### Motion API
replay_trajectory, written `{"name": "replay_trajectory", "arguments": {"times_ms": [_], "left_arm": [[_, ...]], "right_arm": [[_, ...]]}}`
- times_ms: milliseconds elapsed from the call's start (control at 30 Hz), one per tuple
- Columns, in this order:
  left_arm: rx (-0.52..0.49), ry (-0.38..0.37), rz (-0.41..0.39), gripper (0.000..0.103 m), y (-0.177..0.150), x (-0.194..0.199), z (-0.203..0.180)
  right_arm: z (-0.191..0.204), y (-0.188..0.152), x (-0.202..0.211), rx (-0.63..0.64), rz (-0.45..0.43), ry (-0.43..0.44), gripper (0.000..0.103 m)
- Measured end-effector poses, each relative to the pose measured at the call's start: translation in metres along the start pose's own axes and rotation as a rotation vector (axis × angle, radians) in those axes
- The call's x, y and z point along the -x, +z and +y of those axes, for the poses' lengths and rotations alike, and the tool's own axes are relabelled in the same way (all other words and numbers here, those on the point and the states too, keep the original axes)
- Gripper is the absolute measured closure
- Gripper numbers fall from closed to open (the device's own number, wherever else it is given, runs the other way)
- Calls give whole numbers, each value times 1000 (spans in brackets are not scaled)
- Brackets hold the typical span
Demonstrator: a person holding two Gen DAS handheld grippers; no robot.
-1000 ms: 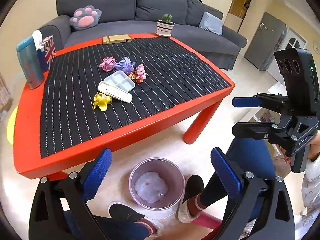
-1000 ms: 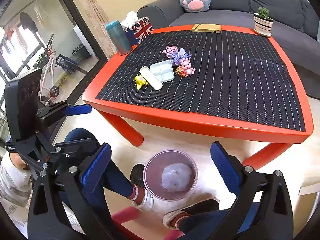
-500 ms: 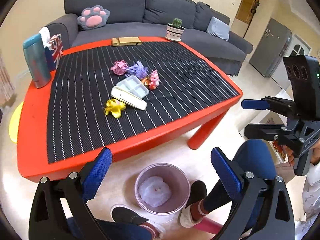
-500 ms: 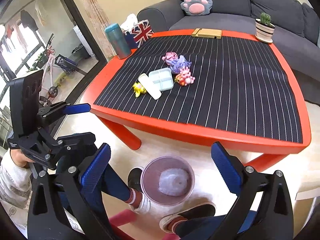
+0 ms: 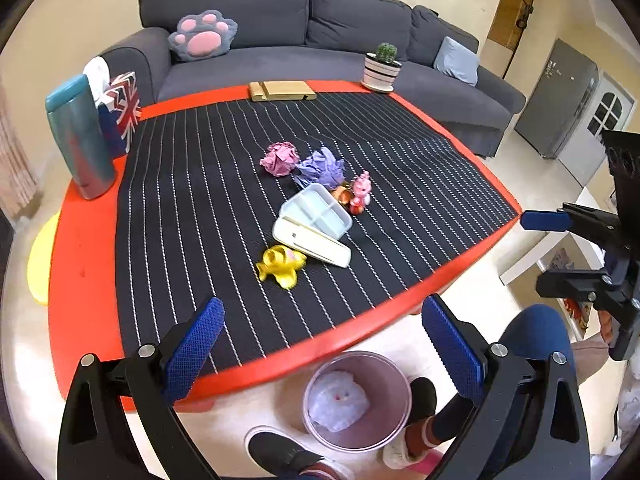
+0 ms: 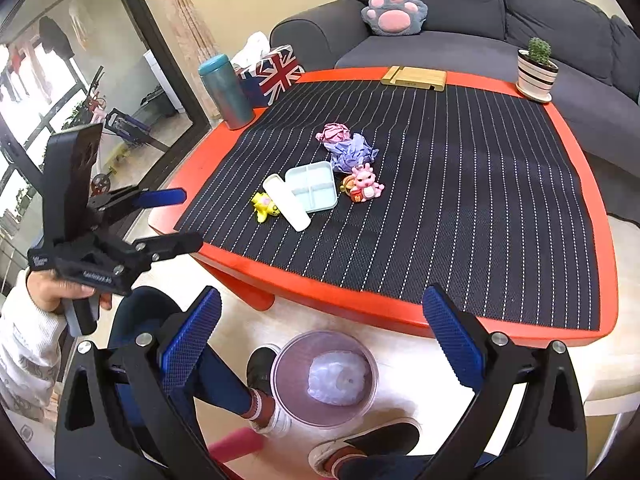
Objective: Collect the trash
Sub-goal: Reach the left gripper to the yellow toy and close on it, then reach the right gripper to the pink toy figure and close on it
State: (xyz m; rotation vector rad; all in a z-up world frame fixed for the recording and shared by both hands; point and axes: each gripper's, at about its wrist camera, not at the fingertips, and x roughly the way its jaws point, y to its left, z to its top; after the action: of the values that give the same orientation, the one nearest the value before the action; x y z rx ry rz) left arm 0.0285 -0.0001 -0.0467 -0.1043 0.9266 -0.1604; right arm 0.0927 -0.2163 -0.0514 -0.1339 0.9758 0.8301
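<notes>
A crumpled pink paper ball [image 5: 279,158] and a crumpled purple paper ball [image 5: 320,167] lie mid-table on the black striped mat; they also show in the right wrist view, pink [image 6: 333,133] and purple [image 6: 352,154]. A round pink bin [image 5: 357,399] with a white bag inside stands on the floor by the table's near edge, also in the right wrist view [image 6: 324,379]. My left gripper [image 5: 324,346] is open and empty above the near table edge. My right gripper [image 6: 320,344] is open and empty above the bin.
Near the paper balls lie a pale blue tray [image 5: 316,210], a white case [image 5: 312,242], a yellow toy [image 5: 280,266] and a pink figurine [image 5: 358,194]. A teal tumbler [image 5: 80,136], flag tissue box [image 5: 120,112], wooden stand [image 5: 282,90] and potted cactus [image 5: 382,66] line the red table's [image 5: 80,248] edges. Feet flank the bin.
Both grippers have moved forward toward the table, so the table and trash look nearer. Both stay open and empty.
</notes>
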Motion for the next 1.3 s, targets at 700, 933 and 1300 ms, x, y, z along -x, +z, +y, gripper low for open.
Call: {"name": "replay_trajectory", "arguments": {"times_ms": [700,933,1300], "left_arm": [[-101,18,144,16,22,-76,27],[-123,12,155,42,19,-86,28],[-110,-1,152,72,21,-82,27]], "right_arm": [[-5,4,-7,-7,25,-17,4],[-9,3,-9,-13,32,-21,4],[-10,4,-13,-13,35,-22,4]]}}
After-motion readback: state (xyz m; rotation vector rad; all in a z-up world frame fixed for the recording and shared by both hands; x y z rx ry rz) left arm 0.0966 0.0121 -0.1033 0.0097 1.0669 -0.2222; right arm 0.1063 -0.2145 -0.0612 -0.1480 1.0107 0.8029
